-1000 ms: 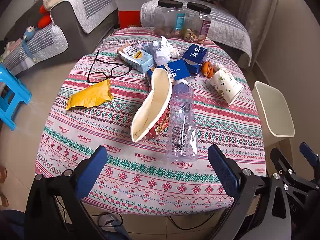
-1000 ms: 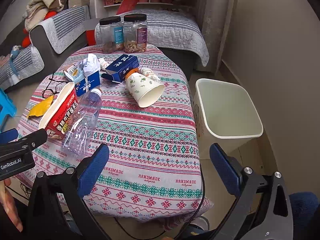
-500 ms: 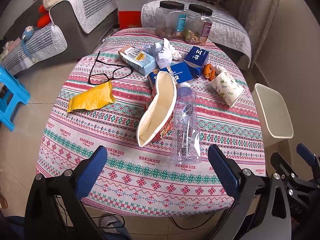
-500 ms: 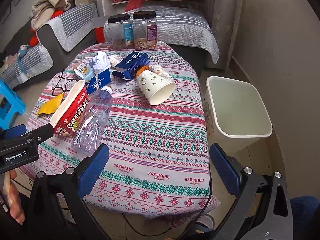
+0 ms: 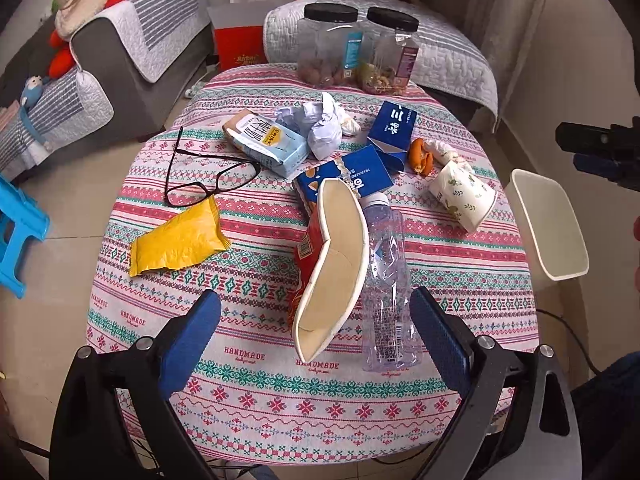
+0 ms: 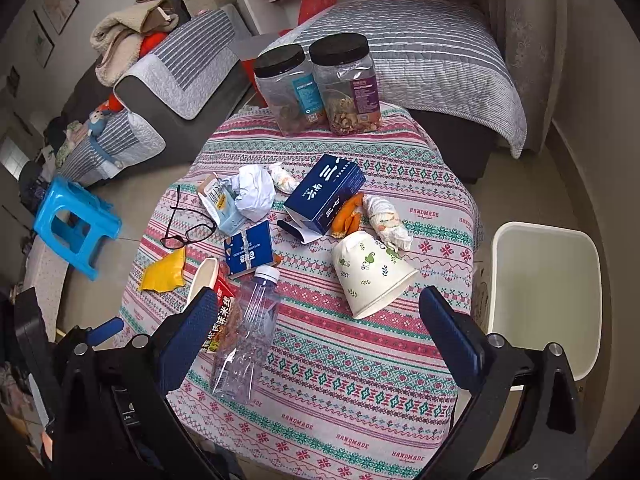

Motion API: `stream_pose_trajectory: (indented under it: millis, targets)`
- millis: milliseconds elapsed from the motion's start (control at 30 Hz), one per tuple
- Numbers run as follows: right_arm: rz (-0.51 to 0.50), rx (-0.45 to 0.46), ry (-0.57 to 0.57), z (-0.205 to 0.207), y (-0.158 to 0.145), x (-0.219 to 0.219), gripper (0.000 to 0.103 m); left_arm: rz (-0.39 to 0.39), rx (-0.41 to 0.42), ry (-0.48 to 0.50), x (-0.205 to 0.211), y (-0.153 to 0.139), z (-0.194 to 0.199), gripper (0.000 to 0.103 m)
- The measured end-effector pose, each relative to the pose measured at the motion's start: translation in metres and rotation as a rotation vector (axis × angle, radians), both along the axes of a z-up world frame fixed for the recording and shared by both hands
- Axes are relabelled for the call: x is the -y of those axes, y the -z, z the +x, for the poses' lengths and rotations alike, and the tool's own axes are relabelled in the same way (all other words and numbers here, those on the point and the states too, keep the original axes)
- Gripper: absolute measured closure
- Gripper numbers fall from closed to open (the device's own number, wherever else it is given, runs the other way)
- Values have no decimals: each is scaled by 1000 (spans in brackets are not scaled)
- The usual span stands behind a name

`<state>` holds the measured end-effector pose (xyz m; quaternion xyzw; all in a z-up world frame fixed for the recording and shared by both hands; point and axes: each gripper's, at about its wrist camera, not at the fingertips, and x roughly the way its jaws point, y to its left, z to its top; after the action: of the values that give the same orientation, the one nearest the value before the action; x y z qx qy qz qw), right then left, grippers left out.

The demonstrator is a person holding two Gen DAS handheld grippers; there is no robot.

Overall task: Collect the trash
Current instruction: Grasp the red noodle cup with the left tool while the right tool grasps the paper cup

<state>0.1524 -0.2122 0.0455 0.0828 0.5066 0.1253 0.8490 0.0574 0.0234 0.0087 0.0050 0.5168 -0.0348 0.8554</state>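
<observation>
Trash lies on a round table with a patterned cloth point(image 5: 320, 400): a crushed clear bottle point(image 5: 386, 280), a squashed red noodle tub point(image 5: 332, 256), a yellow wrapper point(image 5: 180, 240), blue cartons point(image 5: 394, 128), crumpled paper point(image 5: 324, 128) and a paper cup point(image 5: 464, 196) on its side. A white bin point(image 6: 548, 300) stands right of the table. My left gripper point(image 5: 316, 340) is open above the table's near edge, around the tub and bottle ends. My right gripper point(image 6: 316, 336) is open above the near side, between bottle point(image 6: 246, 340) and cup point(image 6: 372, 276).
Black glasses point(image 5: 200, 176) lie at the left of the table. Two lidded jars point(image 5: 356, 52) stand at the far edge. A sofa point(image 5: 120, 64) and a blue stool point(image 5: 16, 232) are to the left, and a bed point(image 6: 420, 60) is behind.
Both grippers have moved forward and up over the table. The right gripper has advanced most, so the trash now sits closer in its view. Nothing was picked up.
</observation>
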Motion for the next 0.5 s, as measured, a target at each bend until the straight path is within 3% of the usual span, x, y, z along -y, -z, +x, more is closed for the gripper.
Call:
stream_pose_trajectory:
  millis: [133,233,367,500]
  targets:
    - [56,-135,80,14,57,27,13,11,-52,3,2,24,14,28]
    - [90,-187,117,25,80,35,20,-7,-65,10,5,31,20,41]
    - [162,-246,172,30,102,39,36,26,-52,35,14,35,27,64]
    - [197,-284,198,33,115,38,58,15,-41,37,14,37,29,75]
